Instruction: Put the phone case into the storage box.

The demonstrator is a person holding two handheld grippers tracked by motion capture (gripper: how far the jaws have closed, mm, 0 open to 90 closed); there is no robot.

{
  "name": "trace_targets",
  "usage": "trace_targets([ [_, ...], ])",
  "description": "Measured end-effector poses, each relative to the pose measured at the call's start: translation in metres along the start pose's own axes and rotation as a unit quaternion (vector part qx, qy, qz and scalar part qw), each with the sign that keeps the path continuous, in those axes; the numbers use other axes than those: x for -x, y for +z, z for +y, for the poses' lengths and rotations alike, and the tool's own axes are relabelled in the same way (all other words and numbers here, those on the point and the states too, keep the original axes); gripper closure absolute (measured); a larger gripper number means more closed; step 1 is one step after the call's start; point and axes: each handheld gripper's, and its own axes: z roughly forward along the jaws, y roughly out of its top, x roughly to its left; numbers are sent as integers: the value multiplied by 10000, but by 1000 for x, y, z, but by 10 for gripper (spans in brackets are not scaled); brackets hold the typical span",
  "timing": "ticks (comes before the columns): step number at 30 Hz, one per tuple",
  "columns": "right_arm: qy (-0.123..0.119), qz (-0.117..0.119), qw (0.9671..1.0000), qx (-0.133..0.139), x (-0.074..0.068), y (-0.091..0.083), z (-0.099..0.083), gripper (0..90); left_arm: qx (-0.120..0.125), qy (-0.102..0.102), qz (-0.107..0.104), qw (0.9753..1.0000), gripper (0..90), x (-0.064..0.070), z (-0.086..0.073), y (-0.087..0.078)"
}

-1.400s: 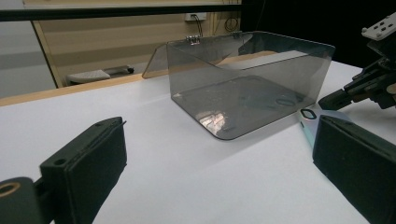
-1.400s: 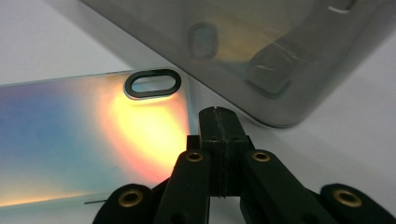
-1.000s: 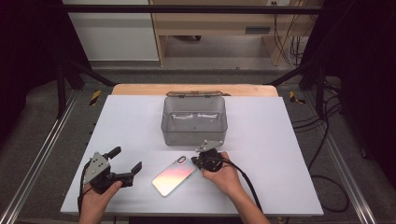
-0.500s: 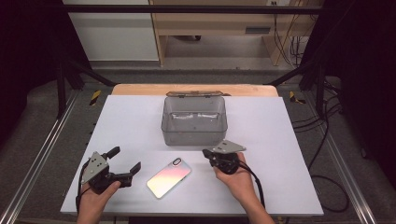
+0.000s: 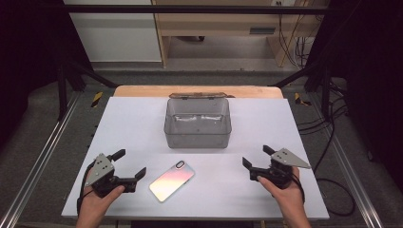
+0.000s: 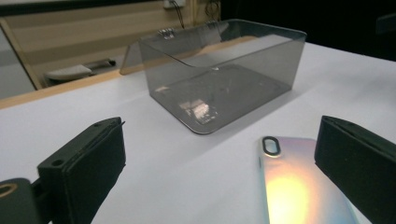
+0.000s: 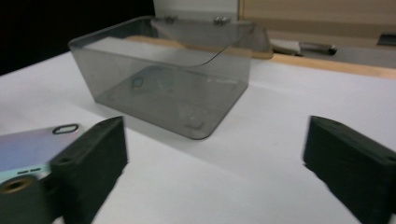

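A phone in an iridescent pink-silver case (image 5: 171, 180) lies face down on the white table (image 5: 142, 123), near the front edge, between my two grippers. Behind it stands a smoky clear plastic box (image 5: 198, 122) with its hinged lid open toward the back. My left gripper (image 5: 129, 165) rests at the front left, open and empty, with the phone (image 6: 299, 186) just by its right jaw. My right gripper (image 5: 257, 158) sits open and empty at the front right, apart from the phone (image 7: 32, 147). The box (image 6: 224, 84) (image 7: 168, 74) stands ahead of both pairs of jaws.
A wooden strip (image 5: 142, 90) runs along the table's far edge. Metal frame rails (image 5: 43, 156) flank the table, and cables (image 5: 332, 137) trail on the floor at the right. Bare tabletop (image 5: 275, 118) lies to the right of the box.
My right gripper has let go of the phone's right end and drawn away to the right. The phone stays flat on the table. The left gripper has not moved.
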Motion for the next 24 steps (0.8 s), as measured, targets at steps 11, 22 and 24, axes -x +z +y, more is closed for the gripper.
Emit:
trace_targets([
  [11, -120, -237, 9990, 354, 17, -19, -7, 36, -830, 518, -393, 9944, 22, 23, 8, 30],
  [22, -119, -239, 9994, 233, 17, -16, -12, 41, -1701, 440, -761, 9815, 34, 39, -21, 47],
  [24, -106, -237, 9994, 224, 17, -16, -12, 41, -1749, 421, -777, 9806, 35, 41, -24, 48],
])
